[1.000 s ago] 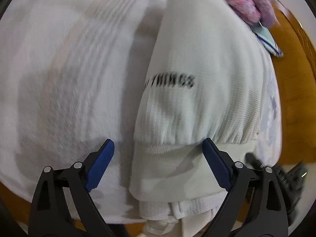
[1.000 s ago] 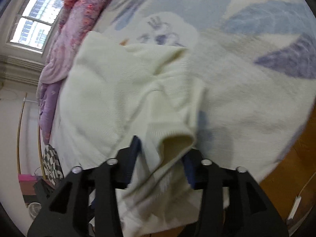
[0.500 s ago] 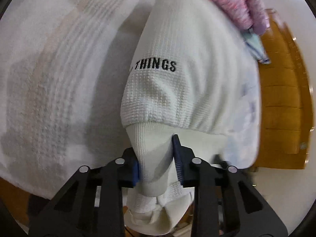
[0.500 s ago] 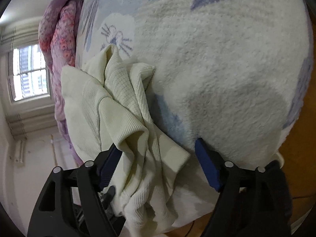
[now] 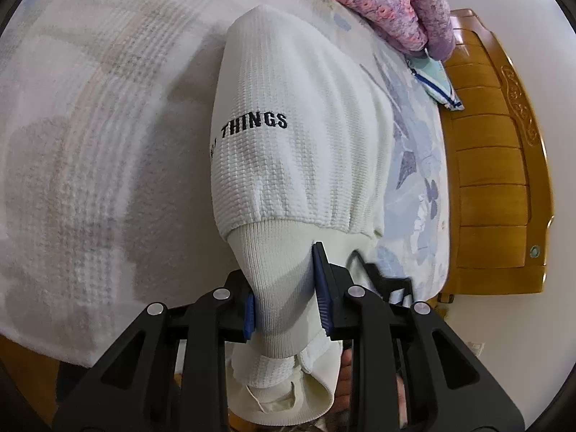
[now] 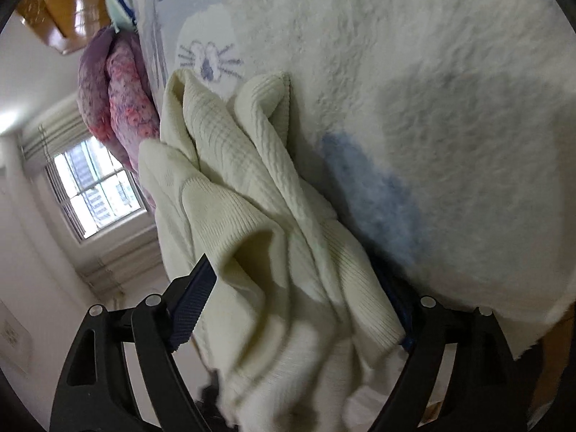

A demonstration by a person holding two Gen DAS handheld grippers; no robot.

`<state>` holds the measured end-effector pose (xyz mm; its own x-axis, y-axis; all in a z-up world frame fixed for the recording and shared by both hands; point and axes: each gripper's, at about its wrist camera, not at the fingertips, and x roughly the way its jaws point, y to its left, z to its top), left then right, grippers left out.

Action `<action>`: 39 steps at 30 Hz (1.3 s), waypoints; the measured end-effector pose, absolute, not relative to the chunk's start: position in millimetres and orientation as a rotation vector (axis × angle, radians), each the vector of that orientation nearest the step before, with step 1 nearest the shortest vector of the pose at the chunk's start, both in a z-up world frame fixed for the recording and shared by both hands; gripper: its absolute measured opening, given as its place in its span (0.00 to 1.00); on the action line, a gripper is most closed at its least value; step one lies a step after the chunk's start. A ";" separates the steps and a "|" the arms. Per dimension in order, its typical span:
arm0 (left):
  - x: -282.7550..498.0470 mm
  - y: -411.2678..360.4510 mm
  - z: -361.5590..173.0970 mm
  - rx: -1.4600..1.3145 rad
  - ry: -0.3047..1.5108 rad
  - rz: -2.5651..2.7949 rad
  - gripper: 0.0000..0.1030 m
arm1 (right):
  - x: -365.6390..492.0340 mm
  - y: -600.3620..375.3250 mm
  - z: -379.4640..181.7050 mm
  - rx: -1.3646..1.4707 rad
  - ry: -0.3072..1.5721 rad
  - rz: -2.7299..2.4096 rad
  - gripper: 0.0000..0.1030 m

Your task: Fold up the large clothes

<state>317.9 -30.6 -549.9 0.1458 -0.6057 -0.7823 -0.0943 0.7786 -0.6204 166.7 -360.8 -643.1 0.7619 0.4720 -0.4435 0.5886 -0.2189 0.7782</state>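
There is one cream-white waffle-knit sweatshirt (image 5: pixel 302 136) with ribbed cuffs and hem and the black word "THINGS" stitched on it, and there are two black two-finger tools with blue pads, one in each hand. The left tool (image 5: pixel 286 288) is clamped on the sweatshirt's ribbed band, the cloth pinched between its blue pads (image 5: pixel 321 288), and the body of the garment stretches straight ahead of the fingers and away over the bed. The right tool (image 6: pixel 298 302) has its fingers spread wide apart, with bunched folds of the same sweatshirt (image 6: pixel 252 194) lying loosely between them and spilling back toward the handle; one blue pad (image 6: pixel 190 302) shows clear of the cloth on the left, while the other is mostly hidden behind a fold, so a grip there cannot be made out. The garment lies on a fluffy white blanket (image 5: pixel 90 144) printed with pale blue and grey shapes, among them a whiskered cat face (image 6: pixel 208 61) ahead of the right tool. Farther ahead sit one pink and purple floral quilt roll (image 5: pixel 388 3) and one pale green pillow with a blue stripe (image 5: pixel 437 82) against an orange-brown wooden headboard (image 5: pixel 493 165). Left of the right tool are white walls and one bright window (image 6: pixel 97 187).
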 end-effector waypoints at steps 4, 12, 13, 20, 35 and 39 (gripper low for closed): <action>312.5 -35.1 -558.4 -0.515 1.423 -0.379 0.25 | 184.4 -360.8 -627.8 1.774 0.845 -0.104 0.76; 312.8 -50.4 -570.7 -0.351 1.473 -0.331 0.25 | 198.8 -354.9 -612.8 1.560 0.967 -0.127 0.50; 311.8 -50.8 -570.6 -0.341 1.476 -0.329 0.25 | 196.5 -354.2 -612.2 1.534 0.982 -0.135 0.41; 316.7 -68.7 -575.3 -0.320 1.500 -0.285 0.33 | 201.4 -354.1 -599.5 1.429 1.025 -0.134 0.24; 330.2 -76.2 -604.9 -0.510 1.546 -0.190 0.81 | 202.5 -354.1 -601.2 1.427 1.032 -0.141 0.24; 328.6 -70.5 -607.1 -0.482 1.544 -0.174 0.52 | 210.3 -351.4 -596.9 1.369 1.064 -0.142 0.23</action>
